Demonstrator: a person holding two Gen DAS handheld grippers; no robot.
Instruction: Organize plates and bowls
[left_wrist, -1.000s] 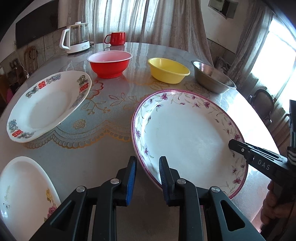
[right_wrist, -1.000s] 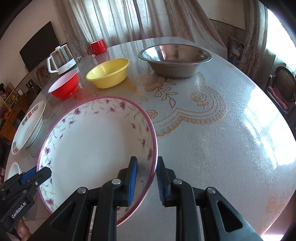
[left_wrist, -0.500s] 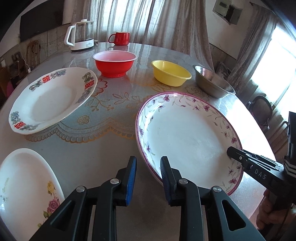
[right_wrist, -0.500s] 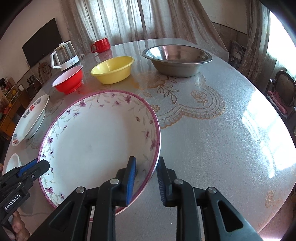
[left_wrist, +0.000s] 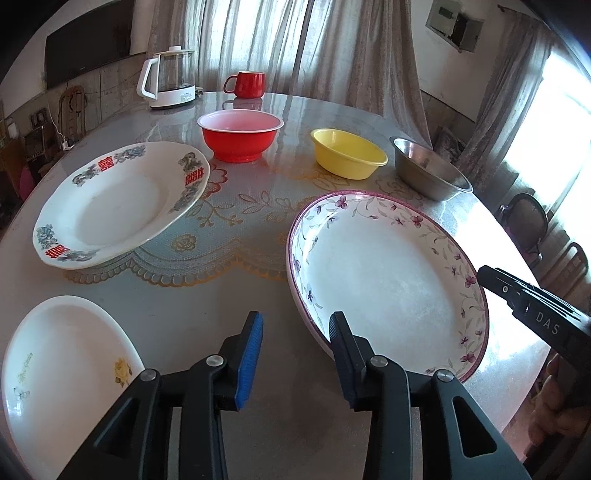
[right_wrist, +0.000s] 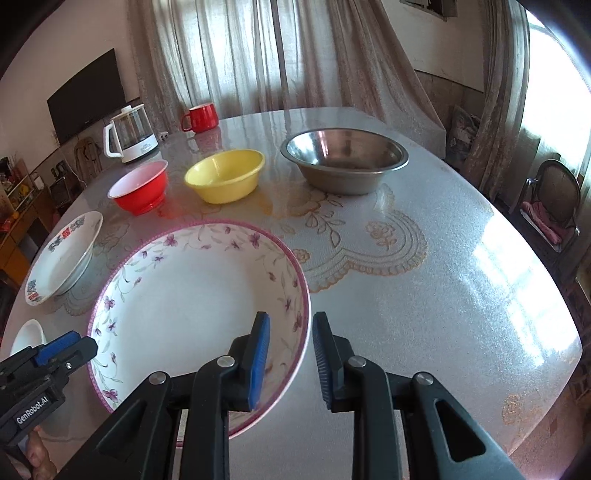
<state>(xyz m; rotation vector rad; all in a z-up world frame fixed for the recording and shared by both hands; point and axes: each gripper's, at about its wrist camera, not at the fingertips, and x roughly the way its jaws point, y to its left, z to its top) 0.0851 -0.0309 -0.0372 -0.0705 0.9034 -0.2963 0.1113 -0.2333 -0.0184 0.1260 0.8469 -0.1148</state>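
A large purple-flowered plate (left_wrist: 388, 280) (right_wrist: 192, 302) lies on the round table. My left gripper (left_wrist: 295, 332) is open at its near-left rim, its right finger over the rim. My right gripper (right_wrist: 290, 339) is open astride the plate's right rim, holding nothing. A plate with red characters (left_wrist: 118, 203) (right_wrist: 62, 254) sits to the left, and a white plate with a yellow flower (left_wrist: 62, 369) lies at the near left. A red bowl (left_wrist: 240, 133) (right_wrist: 140, 186), a yellow bowl (left_wrist: 347, 153) (right_wrist: 225, 175) and a steel bowl (left_wrist: 428, 171) (right_wrist: 343, 158) stand in a row behind.
A white kettle (left_wrist: 170, 79) (right_wrist: 129, 134) and a red mug (left_wrist: 247, 84) (right_wrist: 199, 118) stand at the table's far edge. A lace-patterned mat (right_wrist: 369, 229) covers the table's middle. Chairs (right_wrist: 550, 199) stand to the right.
Both grippers have opened wider and drawn back a little from the purple-flowered plate, which now lies lower on the table.
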